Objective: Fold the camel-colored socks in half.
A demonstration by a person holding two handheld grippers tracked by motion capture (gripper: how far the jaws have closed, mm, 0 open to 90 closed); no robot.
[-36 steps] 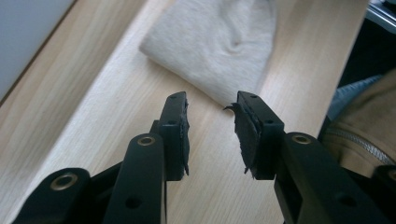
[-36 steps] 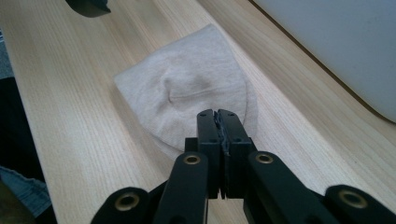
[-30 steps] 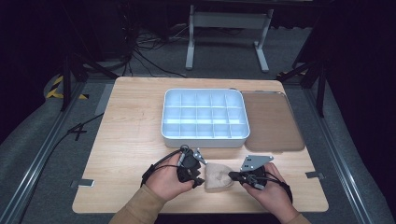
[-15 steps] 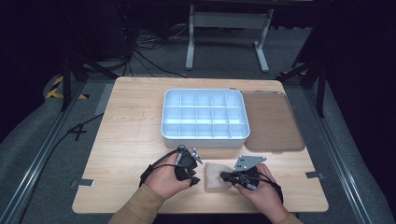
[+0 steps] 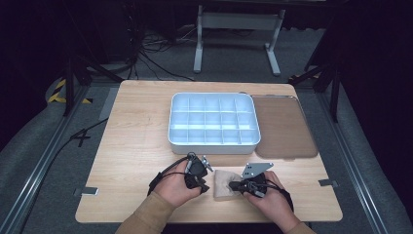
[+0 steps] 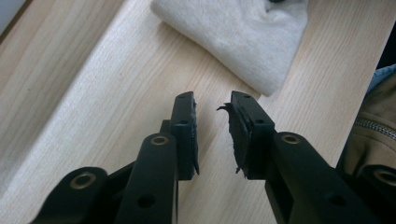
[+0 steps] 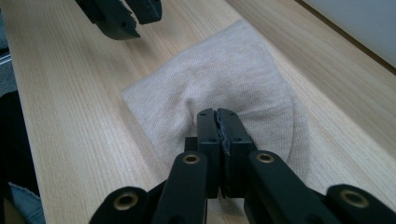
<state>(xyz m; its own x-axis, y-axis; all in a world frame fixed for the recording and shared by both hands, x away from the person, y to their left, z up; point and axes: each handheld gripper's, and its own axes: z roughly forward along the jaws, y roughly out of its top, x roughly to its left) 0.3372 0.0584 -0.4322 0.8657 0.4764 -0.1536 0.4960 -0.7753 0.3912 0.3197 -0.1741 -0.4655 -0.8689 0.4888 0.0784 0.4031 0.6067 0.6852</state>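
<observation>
Beige cloth (image 7: 224, 88) near the table's (image 5: 136, 141) front edge, now folded smaller than a second ago, pinched by the clenched right gripper (image 7: 218, 116); left gripper (image 6: 212, 105) released, just beside it.

Left tool (image 6: 212, 116) and right tool (image 7: 217, 122): black jaws on black links with brass-coloured rivets and small screw holes; the left pad is frayed. A grey three-cornered plate (image 5: 255, 169) tops the right tool. Black cables trail. Tan sleeves (image 5: 146, 217), zipped jacket.
</observation>
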